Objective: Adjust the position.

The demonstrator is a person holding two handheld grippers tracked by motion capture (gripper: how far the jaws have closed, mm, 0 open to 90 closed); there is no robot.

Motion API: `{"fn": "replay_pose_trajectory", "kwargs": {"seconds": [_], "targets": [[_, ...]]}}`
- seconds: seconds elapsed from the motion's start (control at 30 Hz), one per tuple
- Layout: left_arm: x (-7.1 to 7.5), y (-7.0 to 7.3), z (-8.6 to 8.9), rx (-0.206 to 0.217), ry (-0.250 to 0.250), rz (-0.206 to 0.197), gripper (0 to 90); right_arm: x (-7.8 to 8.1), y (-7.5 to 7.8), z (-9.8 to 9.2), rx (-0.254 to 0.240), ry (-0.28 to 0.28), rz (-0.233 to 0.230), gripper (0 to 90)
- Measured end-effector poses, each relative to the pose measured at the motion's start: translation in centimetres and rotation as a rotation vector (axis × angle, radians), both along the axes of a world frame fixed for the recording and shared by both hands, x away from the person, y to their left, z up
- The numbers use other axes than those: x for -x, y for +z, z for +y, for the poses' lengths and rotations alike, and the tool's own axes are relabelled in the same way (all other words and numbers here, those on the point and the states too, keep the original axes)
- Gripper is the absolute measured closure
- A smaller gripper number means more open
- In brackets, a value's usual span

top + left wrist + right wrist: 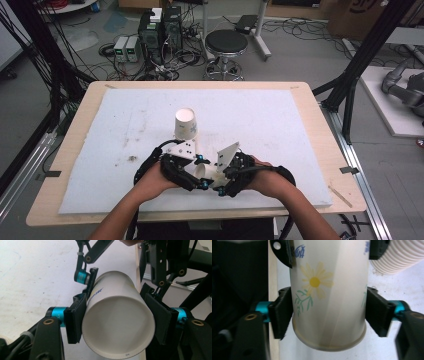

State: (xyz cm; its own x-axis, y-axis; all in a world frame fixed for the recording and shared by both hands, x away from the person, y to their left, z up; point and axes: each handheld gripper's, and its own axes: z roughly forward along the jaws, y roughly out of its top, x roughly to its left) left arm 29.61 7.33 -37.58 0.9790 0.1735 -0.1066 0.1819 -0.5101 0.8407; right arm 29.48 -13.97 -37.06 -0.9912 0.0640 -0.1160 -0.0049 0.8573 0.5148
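Our left hand-held gripper (117,325) is clamped on a paper cup (117,322): in the left gripper view both black pads (75,322) press the cup's sides near its base, and the cup lies level between the two tools. Our right hand-held gripper (328,315) sits around the same cup near its rim end; in the right gripper view its pads stand against or just beside the daisy-printed wall, and we cannot tell whether they press. In the high view the cup (206,172) is held low over the near middle of the white mat (280,125) on the worktop (80,125). A second cup (185,123) stands upside down on the mat, just beyond the left hand-held gripper (200,172).
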Motion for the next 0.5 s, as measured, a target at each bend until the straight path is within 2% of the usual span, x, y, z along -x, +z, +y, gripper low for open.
{"fn": "replay_pose_trajectory", "kwargs": {"seconds": [0.07, 0.2, 0.33, 0.5], "targets": [[0.0, -0.1, 0.3, 0.022, 0.008, 0.0, 36.8, 0.1, 0.1, -0.6, -0.049, -0.027, 0.019, 21.2], [0.2, -0.4, 1.0, 0.094, 0.024, 0.012, 37.0, 0.1, 0.4, -2.0, -0.173, -0.057, 0.049, 20.9], [0.3, -0.9, 1.6, 0.136, 0.03, 0.006, 36.9, 0.2, 0.8, -3.3, -0.27, -0.079, 0.063, 20.9], [0.5, -1.4, 2.4, 0.231, 0.048, -0.006, 36.9, 0.5, 1.0, -4.5, -0.383, -0.099, 0.052, 20.8]]}}
